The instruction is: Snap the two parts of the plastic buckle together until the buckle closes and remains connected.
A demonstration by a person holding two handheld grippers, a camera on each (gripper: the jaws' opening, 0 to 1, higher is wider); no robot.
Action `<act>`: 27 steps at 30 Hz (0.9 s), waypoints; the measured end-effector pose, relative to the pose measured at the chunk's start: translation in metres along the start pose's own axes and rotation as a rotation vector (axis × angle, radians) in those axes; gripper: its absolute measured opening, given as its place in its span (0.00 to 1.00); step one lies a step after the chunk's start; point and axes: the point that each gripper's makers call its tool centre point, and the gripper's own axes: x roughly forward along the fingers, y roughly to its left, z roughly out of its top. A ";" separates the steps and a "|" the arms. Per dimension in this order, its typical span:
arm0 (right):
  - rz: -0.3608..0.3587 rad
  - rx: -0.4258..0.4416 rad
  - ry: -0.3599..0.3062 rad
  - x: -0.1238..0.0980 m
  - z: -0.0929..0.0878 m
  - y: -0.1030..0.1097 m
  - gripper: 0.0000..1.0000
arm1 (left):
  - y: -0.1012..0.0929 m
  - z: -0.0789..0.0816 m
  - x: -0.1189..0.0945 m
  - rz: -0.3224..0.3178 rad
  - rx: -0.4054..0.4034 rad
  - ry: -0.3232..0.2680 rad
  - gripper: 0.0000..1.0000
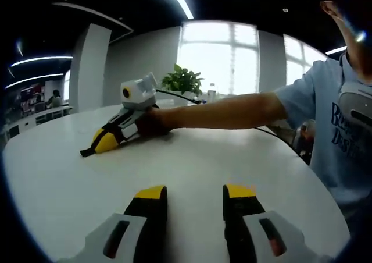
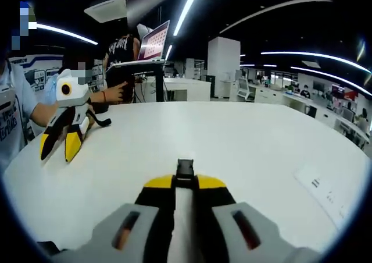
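Note:
My right gripper (image 2: pixel 185 182) is shut on a small black buckle part (image 2: pixel 185 168), which sticks out past the yellow tips just above the white table (image 2: pixel 244 141). In the left gripper view the right gripper (image 1: pixel 97 146) lies low on the table at the far left, with a dark piece (image 1: pixel 87 152) at its tip and a person's arm (image 1: pixel 221 112) behind it. My left gripper (image 1: pixel 195 192) is open over the bare table (image 1: pixel 192 158), nothing between its fingers. In the right gripper view the left gripper (image 2: pixel 58 146) stands at the far left, jaws apart.
A sheet of paper (image 2: pixel 325 187) lies near the table's right edge. A potted plant (image 1: pixel 183 80) stands at the far side by the window. A laptop on a stand (image 2: pixel 152 45) and a person (image 2: pixel 119 59) are beyond the table.

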 end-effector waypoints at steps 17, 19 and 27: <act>-0.063 0.048 -0.020 -0.003 0.008 -0.025 0.33 | 0.007 0.000 -0.002 0.017 0.006 0.012 0.36; -0.082 0.090 -0.078 -0.007 0.016 -0.033 0.35 | 0.008 -0.001 -0.001 0.020 0.009 0.020 0.35; -0.219 0.123 -0.190 -0.028 0.034 -0.054 0.43 | 0.025 -0.001 -0.010 0.057 -0.008 0.015 0.32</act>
